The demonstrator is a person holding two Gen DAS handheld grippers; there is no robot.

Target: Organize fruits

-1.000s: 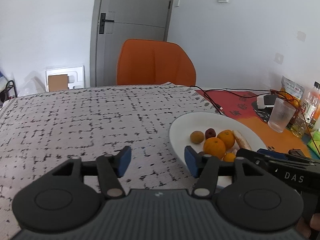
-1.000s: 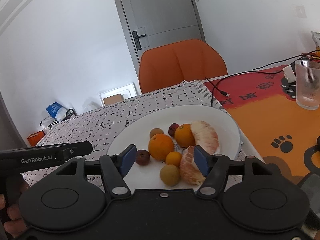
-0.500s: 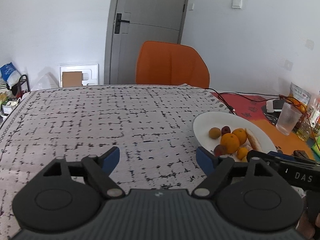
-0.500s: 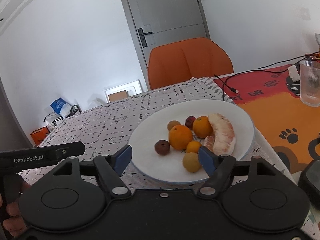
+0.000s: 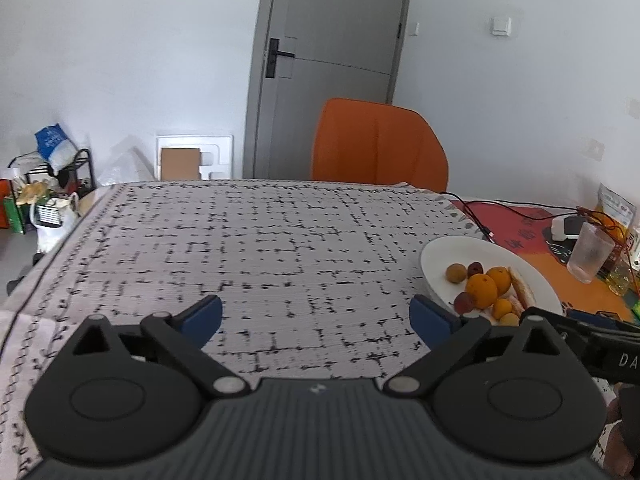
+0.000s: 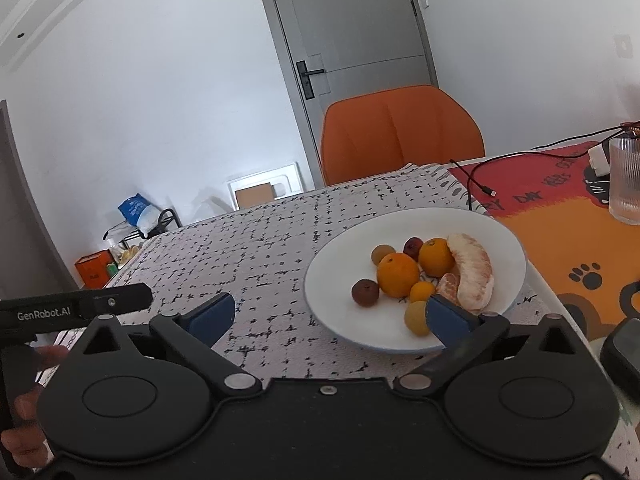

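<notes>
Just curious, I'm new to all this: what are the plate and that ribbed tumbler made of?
The plate looks like glazed white ceramic: smooth, opaque, softly shiny. The tumbler seems clear glass, ribbed and see-through, though it could be plastic.

Fruit piled on round white plate (image 6: 504, 236), right side of tabletop.
Two oranges (image 6: 398, 274), peeled pomelo segment (image 6: 472, 270), small brown and yellow fruits (image 6: 365, 292), touching.
</notes>
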